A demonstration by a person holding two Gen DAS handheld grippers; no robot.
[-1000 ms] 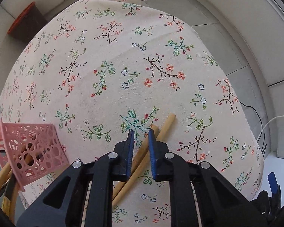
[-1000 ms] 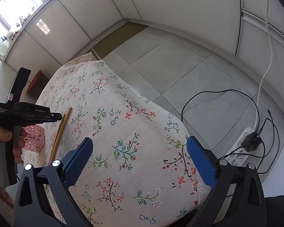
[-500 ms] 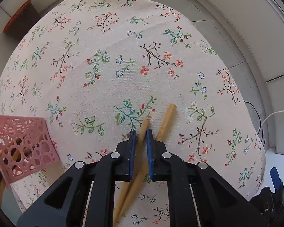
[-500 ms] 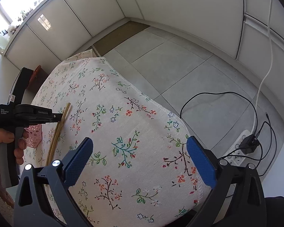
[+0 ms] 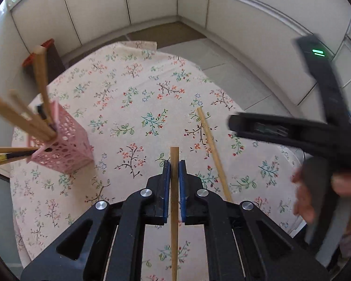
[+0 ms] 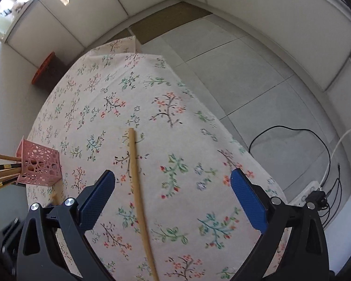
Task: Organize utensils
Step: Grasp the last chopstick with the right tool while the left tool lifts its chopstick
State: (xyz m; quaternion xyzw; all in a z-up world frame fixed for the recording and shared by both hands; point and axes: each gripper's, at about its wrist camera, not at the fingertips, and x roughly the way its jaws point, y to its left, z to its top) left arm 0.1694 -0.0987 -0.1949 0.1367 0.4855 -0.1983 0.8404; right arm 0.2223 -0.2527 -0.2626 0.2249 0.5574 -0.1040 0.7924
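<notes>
Gripping one chopstick (image 5: 174, 187), left gripper (image 5: 174, 171) hovers right of pink basket (image 5: 65, 145); right gripper (image 6: 173, 192) spread wide above second chopstick (image 6: 138, 192).

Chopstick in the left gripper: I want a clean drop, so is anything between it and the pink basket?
Nothing visible: only bare floral tablecloth lies between the held chopstick and the pink basket, which already holds several sticks.

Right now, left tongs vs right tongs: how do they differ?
The left tongs are shut on a chopstick; the right tongs are wide open and hold nothing. The left tongs carry their chopstick above the tablecloth; the right tongs straddle a second chopstick lying flat on it. Both have blue pads on black frames.
</notes>
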